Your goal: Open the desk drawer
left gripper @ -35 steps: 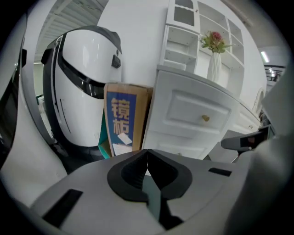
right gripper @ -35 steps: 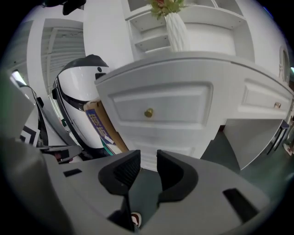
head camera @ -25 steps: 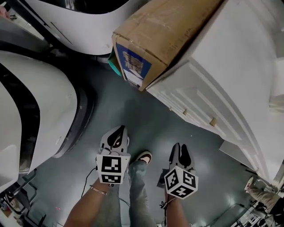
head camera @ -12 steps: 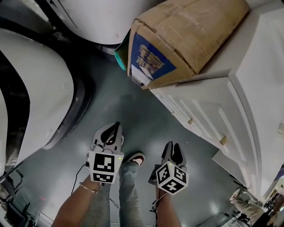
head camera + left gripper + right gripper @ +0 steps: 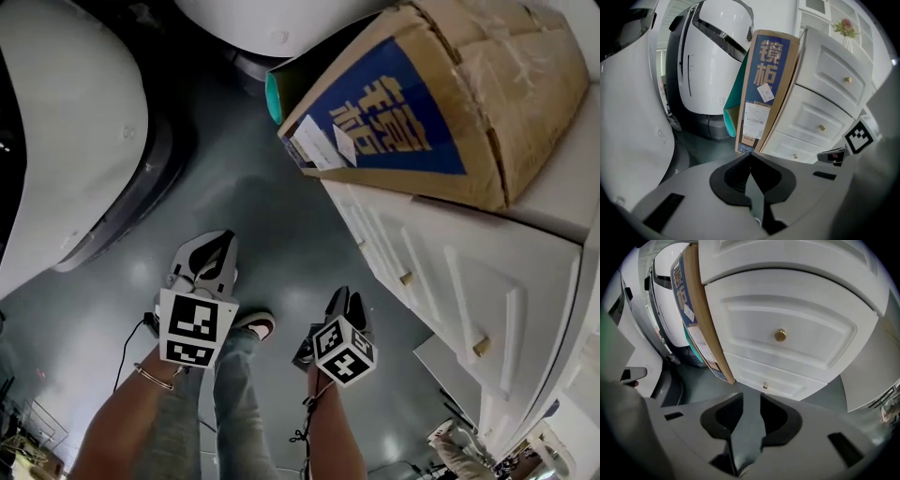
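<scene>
Drawer (image 5: 811,341): shut, its brass knob (image 5: 780,335) ahead of and above the right gripper (image 5: 749,397), well apart.
Right gripper: jaws parted, empty.
Left gripper (image 5: 750,154): jaws together, empty.

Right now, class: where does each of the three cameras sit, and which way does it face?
Head view: on the person's head, facing steeply down at the floor; shows forearms, a shoe, left gripper, right gripper.
Left gripper view: on that gripper, facing the cardboard box; shows its jaws.
Right gripper view: on that gripper, facing the white drawers; shows its jaws.
Shared: box and drawers, in all three.
</scene>
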### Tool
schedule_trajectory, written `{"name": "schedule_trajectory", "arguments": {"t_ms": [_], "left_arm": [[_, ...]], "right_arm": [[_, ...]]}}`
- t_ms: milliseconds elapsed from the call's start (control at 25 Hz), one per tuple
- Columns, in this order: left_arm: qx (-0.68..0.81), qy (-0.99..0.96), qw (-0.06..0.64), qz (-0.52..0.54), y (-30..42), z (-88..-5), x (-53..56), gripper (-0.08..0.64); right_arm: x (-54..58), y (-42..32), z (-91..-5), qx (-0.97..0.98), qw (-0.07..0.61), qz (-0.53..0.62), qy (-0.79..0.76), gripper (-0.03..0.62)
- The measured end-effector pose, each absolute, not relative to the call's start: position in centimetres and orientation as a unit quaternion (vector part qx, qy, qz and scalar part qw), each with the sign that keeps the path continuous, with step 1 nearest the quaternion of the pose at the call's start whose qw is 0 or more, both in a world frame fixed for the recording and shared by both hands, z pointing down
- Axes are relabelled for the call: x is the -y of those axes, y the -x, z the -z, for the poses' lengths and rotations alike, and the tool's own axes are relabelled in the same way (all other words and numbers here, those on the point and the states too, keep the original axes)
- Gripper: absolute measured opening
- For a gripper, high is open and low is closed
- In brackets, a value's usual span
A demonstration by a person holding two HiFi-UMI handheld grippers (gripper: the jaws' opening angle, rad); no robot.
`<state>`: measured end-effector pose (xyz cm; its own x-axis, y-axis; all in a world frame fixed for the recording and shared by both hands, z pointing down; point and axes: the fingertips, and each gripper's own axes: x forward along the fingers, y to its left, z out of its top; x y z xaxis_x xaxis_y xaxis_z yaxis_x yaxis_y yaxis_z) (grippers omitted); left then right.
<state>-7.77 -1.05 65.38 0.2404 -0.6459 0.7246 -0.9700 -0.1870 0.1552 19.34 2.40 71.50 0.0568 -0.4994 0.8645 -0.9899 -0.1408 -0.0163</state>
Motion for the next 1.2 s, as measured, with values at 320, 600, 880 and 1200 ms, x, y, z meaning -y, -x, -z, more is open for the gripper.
{"name": "schedule_trajectory", "arguments": {"t_ms": [320, 600, 880, 1200], "left_arm": [[0.563, -0.718, 0.312, -0.263, 8.7, -67.4, 1.4, 0.018], [0.564, -0.721, 0.310, -0.258, 8.7, -68.6, 1.9, 0.018], [0.567, -0.719, 0.310, -0.255, 9.4, -70.1, 1.8, 0.018], [0.573, -0.710, 0.313, -0.263, 10.6, -72.3, 1.4, 0.018]], "right_arm": [[0.1, -21.1, -76.2, 0.542, 0.346, -0.378, -0.666, 0.117], [1.9, -22.1, -79.7, 0.534, 0.365, -0.371, -0.666, 0.115], [2.8, -23.3, -82.8, 0.525, 0.382, -0.361, -0.669, 0.115], [3.8, -24.1, -85.3, 0.522, 0.390, -0.352, -0.672, 0.118]]}}
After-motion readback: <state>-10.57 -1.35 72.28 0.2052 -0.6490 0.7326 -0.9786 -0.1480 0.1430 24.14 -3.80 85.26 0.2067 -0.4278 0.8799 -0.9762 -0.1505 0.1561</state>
